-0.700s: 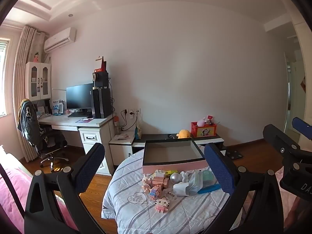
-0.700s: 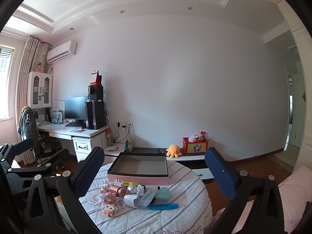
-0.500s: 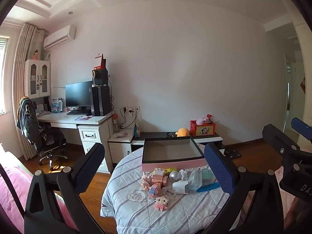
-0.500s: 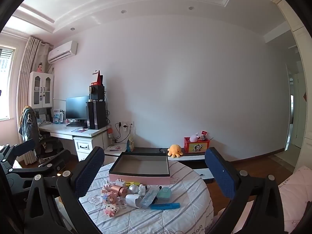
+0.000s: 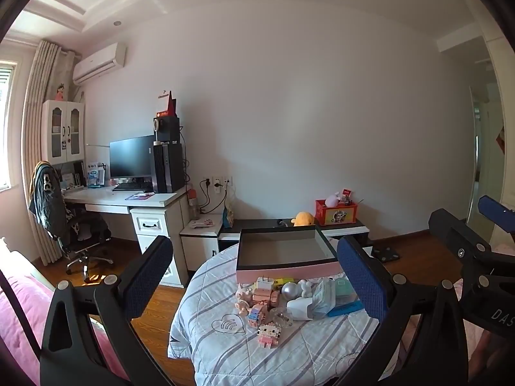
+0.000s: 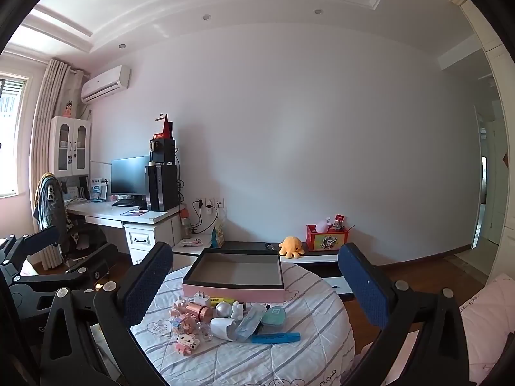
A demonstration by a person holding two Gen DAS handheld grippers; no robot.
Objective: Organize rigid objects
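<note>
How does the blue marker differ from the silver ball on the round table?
The blue marker is long, flat-lying and matte blue; the silver ball is round and shiny. The marker lies at the near right edge of the pile; the ball sits closer to the pink box. Both rest loose on the striped cloth, outside the box, with neither gripper touching them.

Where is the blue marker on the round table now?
In the right wrist view, the blue marker lies at the right front edge of the pile of small objects, just in front of the teal case.

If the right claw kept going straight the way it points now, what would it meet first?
Probably nothing nearby: the open right claw points level, above the pink box and small toys, towards the far wall. Depth is uncertain.
</note>
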